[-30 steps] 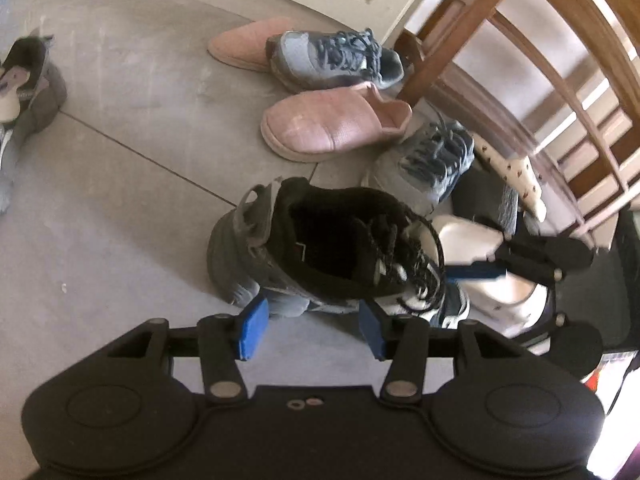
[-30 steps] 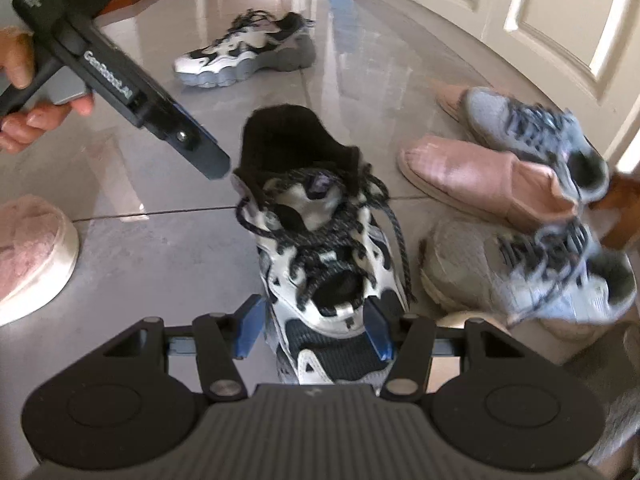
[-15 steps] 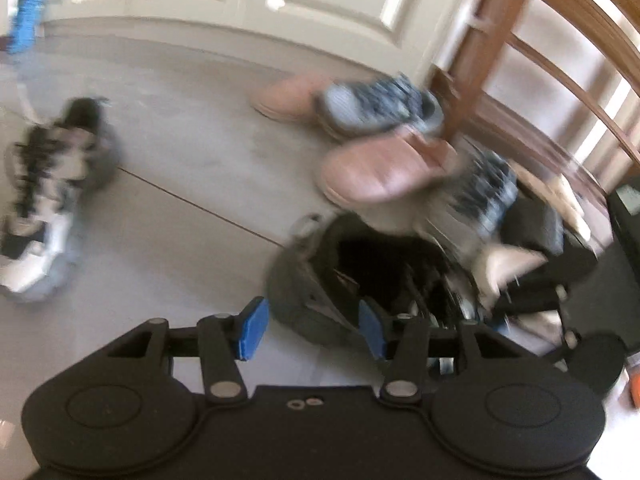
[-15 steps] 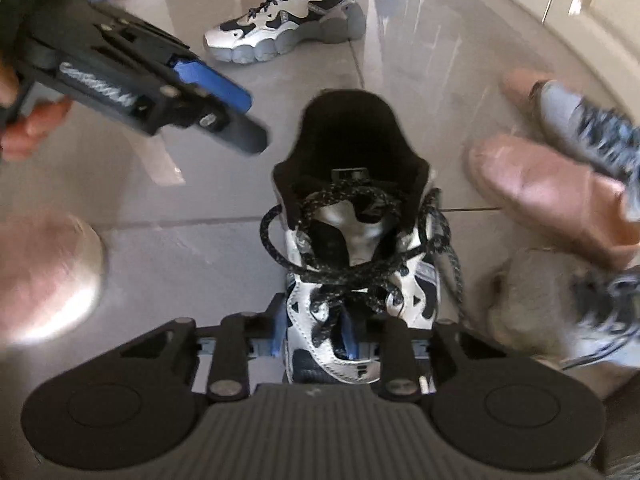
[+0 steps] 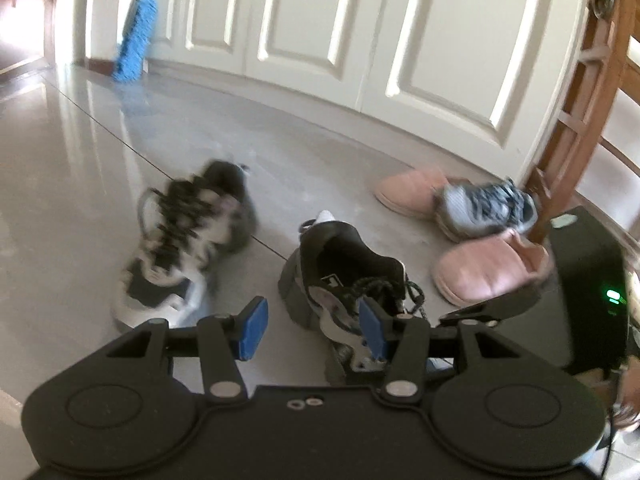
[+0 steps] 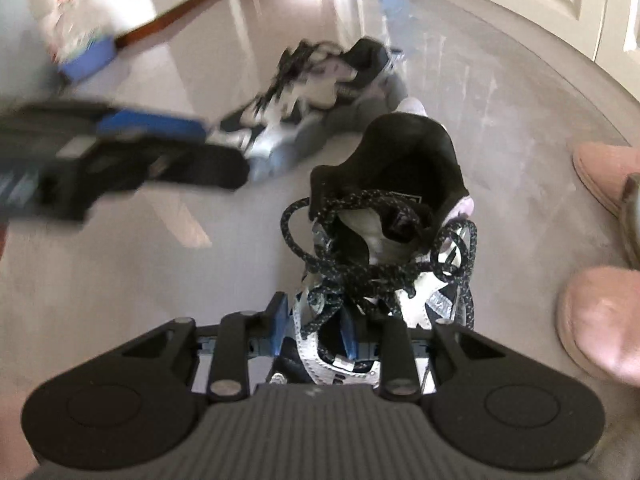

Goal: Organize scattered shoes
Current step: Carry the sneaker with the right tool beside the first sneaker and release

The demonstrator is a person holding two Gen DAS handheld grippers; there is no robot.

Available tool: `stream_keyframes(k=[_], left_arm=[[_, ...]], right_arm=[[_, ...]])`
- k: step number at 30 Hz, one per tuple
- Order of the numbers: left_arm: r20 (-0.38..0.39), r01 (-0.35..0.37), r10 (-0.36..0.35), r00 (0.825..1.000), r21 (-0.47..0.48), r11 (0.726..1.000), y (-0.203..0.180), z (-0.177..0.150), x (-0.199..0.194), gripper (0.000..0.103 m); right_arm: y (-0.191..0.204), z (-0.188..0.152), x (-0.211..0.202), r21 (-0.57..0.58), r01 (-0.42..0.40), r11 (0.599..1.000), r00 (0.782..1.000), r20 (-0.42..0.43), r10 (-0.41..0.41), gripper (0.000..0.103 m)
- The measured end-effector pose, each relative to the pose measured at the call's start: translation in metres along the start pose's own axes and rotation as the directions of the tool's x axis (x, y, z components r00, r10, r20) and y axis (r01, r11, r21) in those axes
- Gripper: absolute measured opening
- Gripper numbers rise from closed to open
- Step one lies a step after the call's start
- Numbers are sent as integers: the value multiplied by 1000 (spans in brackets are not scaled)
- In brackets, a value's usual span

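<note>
Step in hand: carrying one sneaker [image 6: 384,240] toward its mate [image 6: 320,80], which lay on the floor just beyond it. Right tool [image 6: 314,330], its jaws lately narrowed, pinched the sneaker's laced front. Left tool [image 5: 312,324] stood spread, holding nothing.

Next, likely: set it down beside the mate, toes aligned.

Left view alone showed pink slippers [image 5: 488,272] and a grey trainer [image 5: 484,208] right of the sneaker, by the wooden rack [image 5: 576,112]; right view alone showed the grip.

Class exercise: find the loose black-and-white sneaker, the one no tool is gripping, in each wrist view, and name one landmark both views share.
Left wrist view: loose sneaker lies left of centre, blurred, on the floor.
Right wrist view: it lies upper centre, beyond the gripped sneaker.
Shared landmark: the blue brush by the white doors.
</note>
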State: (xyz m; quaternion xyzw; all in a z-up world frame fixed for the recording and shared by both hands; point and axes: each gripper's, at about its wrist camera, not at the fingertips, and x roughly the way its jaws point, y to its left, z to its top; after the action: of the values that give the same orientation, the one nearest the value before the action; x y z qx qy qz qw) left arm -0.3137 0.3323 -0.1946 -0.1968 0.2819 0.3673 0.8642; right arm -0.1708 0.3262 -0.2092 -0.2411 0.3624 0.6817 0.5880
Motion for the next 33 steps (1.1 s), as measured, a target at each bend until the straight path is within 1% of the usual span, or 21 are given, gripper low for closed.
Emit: stream_keyframes(k=[3,5,9,12,15,18,20,22,25,27,30,33], left_arm=[[58,-49,50,997,-22,999,13,7,-8,50],[93,-73,76,993,-34,997,23,12,-14,50],[130,-109,115,985,-47,993,31,19,-20,50],[140,-127,134,981,-60,990,35,23,-21,51],[143,-122,130,981,-64,990,34,24,-20,51],[152,-109,114,982,-47,993,27,26,-20,51],[154,-88,91,984,-22,996,21,27,-19,51],[141,-66,62,988,19,998,10,27,-15,52],[98,-12,3,995,94,996,-10,20,-2,52],[70,22,-32,997,130,991,-23,16,7,52],[9,124,-129,992,215,969,-56,9,29,52],[-46,224,-221,974,295,929,-88,0,45,53]], right_arm=[[-1,21,19,107,-40,993,998,50,35,32],[3,35,33,148,-64,987,995,85,52,32],[23,63,58,124,-56,991,991,124,41,32],[33,75,68,105,-49,993,990,133,35,34],[34,73,61,126,-71,990,989,141,53,34],[33,59,39,121,-77,990,988,143,60,34],[30,43,18,108,-76,991,989,137,61,34],[25,28,-2,81,-50,995,992,118,40,34],[10,7,-31,34,23,999,995,98,-27,34],[-7,-12,-62,32,106,994,991,82,-108,34],[-32,-37,-93,81,186,979,981,40,-190,34],[-57,-66,-123,142,245,959,968,18,-250,31]])
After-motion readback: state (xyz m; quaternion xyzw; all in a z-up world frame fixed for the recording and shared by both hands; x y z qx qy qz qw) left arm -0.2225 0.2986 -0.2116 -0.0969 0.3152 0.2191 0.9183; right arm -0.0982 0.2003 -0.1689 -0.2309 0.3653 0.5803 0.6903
